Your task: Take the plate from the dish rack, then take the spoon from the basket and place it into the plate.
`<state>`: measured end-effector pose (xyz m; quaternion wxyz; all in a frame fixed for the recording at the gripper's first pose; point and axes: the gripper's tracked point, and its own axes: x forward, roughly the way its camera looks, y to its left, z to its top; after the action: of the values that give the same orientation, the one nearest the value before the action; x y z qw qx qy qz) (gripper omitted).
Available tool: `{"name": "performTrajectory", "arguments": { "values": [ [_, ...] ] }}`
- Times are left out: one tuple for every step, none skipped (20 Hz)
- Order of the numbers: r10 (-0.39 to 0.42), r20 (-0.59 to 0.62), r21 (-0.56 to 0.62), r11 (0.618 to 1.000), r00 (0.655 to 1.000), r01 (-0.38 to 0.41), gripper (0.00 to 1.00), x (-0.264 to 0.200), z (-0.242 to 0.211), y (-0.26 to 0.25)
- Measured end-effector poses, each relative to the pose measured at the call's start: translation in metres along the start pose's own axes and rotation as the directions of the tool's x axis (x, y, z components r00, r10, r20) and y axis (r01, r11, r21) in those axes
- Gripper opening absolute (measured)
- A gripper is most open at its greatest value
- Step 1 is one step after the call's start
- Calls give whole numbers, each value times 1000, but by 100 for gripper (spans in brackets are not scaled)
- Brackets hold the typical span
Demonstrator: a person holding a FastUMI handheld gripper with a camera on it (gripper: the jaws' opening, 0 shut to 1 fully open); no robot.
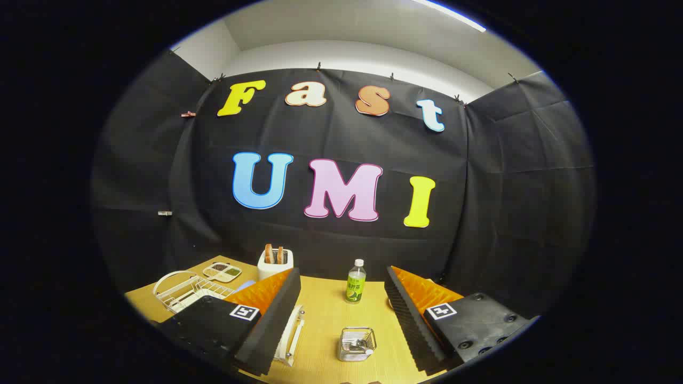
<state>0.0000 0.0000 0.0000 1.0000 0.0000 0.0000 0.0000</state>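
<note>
My gripper point(340, 274) hangs open above the wooden table point(325, 314), nothing between its foam-lined fingers point(269, 317). A small metal wire basket point(356, 344) stands on the table between the fingers, close in; something shiny lies inside it, too small to tell as a spoon. The white wire dish rack point(184, 290) sits beyond the left finger, to its left. I cannot make out a plate in it. A white, flat-edged object point(291, 333) lies just inside the left finger, partly hidden by it.
A green drink bottle point(356, 281) stands upright ahead, between the fingertips. A white toaster point(275, 261) with two bread slices is at the back left. A divided snack tray point(223, 272) lies behind the rack. Black cloth walls close the booth.
</note>
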Motion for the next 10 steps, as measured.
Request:
{"name": "performTrajectory", "arguments": {
  "values": [
    [5,0,-4,1000,1000,-5,97,0,0,3],
    [10,-3,-4,1000,1000,-10,97,-1,-1,6],
    [15,-7,-3,1000,1000,-15,97,-1,-3,9],
    [17,-11,-2,1000,1000,-17,97,-1,-4,10],
    [20,-16,-2,1000,1000,-20,97,-1,-5,12],
    [23,-20,-2,1000,1000,-23,97,-1,-7,14],
    [26,-23,-2,1000,999,-26,97,-2,-7,16],
    [30,-24,-2,1000,999,-30,97,-2,-7,18],
    [33,-26,-3,999,999,-33,97,-2,-8,19],
    [34,-26,-4,999,999,-34,97,-2,-8,19]
  ]
}}
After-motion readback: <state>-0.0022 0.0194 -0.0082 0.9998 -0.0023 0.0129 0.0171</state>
